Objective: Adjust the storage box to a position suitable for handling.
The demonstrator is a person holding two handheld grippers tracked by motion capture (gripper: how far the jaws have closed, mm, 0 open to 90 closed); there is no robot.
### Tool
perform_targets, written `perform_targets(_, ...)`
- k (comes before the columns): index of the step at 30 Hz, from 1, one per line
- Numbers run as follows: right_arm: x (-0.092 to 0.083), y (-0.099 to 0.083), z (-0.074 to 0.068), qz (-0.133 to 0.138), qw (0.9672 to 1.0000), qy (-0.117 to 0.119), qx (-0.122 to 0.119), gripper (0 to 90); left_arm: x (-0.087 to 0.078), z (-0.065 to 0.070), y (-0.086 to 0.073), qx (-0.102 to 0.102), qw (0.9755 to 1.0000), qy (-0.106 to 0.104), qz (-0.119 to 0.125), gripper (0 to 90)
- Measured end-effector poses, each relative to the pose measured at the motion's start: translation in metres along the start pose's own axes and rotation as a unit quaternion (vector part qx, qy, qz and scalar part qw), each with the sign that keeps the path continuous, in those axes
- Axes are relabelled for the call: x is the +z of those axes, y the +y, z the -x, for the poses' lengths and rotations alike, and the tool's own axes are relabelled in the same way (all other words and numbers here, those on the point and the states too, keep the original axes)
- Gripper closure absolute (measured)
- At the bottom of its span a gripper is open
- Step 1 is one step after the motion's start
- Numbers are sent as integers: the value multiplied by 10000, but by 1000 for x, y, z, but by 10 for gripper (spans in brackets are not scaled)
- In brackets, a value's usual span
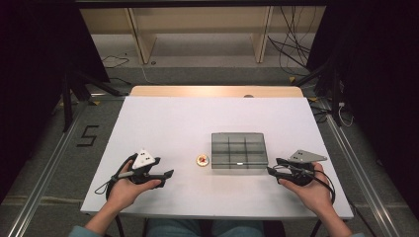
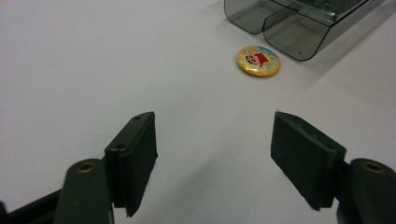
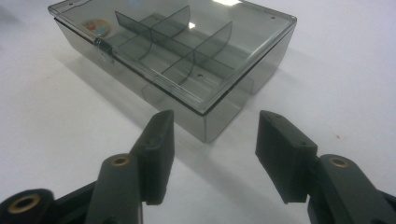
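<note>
From my seat the table [image 1: 163,123] is evenly lit from overhead and reads bright white, while both sides of the high view sink into near black. A hot patch glares on the wooden strip at its far edge. The box [image 3: 196,56] throws a soft shadow and catches a white glint on its lid. In both gripper views the jaws nearest the lens go soft. The badge [image 2: 258,60] stays sharp enough. The high view is grainy overall.

The high view looks down from above on the whole table [image 1: 163,118]; both gripper views sit low, close, sharing the grey box [image 3: 187,60]
</note>
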State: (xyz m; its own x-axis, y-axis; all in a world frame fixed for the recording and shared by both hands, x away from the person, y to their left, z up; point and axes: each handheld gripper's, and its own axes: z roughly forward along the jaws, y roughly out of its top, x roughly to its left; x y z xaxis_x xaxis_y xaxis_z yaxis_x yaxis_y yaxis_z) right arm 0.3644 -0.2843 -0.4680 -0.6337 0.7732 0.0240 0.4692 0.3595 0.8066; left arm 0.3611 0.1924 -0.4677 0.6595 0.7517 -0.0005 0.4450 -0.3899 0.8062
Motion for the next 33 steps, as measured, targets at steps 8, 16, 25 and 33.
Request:
perform_targets(8,-2,-1,6,5,9999,10,-100,601,10,14,10,314,9995,-62,41,629)
perform_targets(16,-3,3,8,-53,9992,75,-399,900,29,35,26,485,9976,-486,27,895)
perform_targets(25,6,3,7,-256,9976,230,-600,900,60,47,38,728,9957,-568,-92,895)
perform_targets(33,8,3,6,-256,9970,280,-670,900,76,54,42,894,9940,-624,-131,895)
